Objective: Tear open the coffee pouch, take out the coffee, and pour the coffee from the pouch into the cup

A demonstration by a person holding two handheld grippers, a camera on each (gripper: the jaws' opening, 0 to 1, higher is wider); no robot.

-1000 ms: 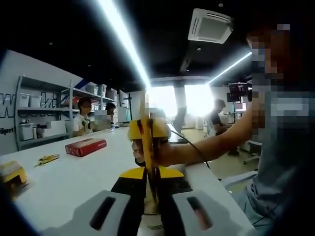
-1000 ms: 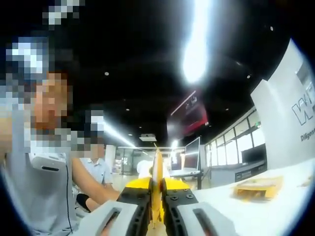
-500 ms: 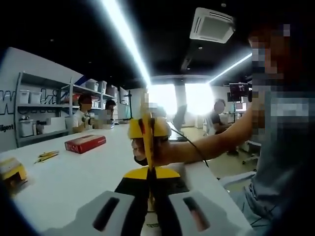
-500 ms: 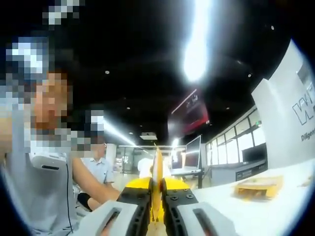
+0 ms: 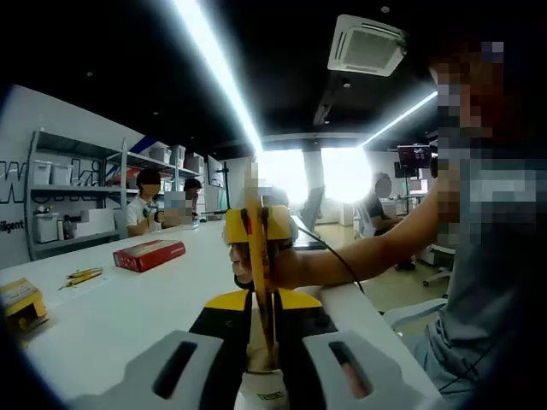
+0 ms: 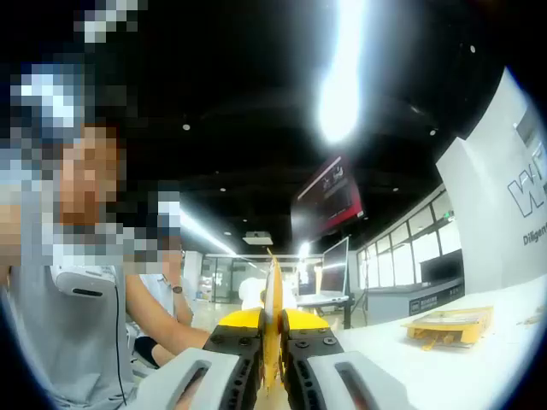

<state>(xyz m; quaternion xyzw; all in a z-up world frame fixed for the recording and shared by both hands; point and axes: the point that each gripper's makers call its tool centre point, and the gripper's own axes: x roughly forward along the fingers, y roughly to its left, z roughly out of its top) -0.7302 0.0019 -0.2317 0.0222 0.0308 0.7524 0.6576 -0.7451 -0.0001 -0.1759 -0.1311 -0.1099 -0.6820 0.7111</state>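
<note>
The yellow coffee pouch [image 5: 255,256] stands edge-on between the two grippers, above the white table [image 5: 128,316]. My left gripper [image 5: 261,312] is shut on its near edge. My right gripper [image 5: 256,225], yellow and facing me, is shut on the far edge, with a person's hand and forearm behind it. The rim of a white cup [image 5: 261,389] shows just below my left jaws. In the right gripper view the pouch [image 6: 273,299] is again a thin upright strip, my right gripper [image 6: 272,350] is shut on it, and the left gripper's yellow body [image 6: 244,319] sits right behind.
A red box [image 5: 149,254], a small yellow tool [image 5: 81,276] and a yellow box [image 5: 21,299] lie on the table to the left. Shelves [image 5: 68,205] and seated people line the far wall. Another yellow box [image 6: 450,325] lies on the table [image 6: 479,367] to the right.
Both grippers have kept their hold on the pouch. The views have shifted only slightly, and the cup's rim shows a little more below the left jaws.
</note>
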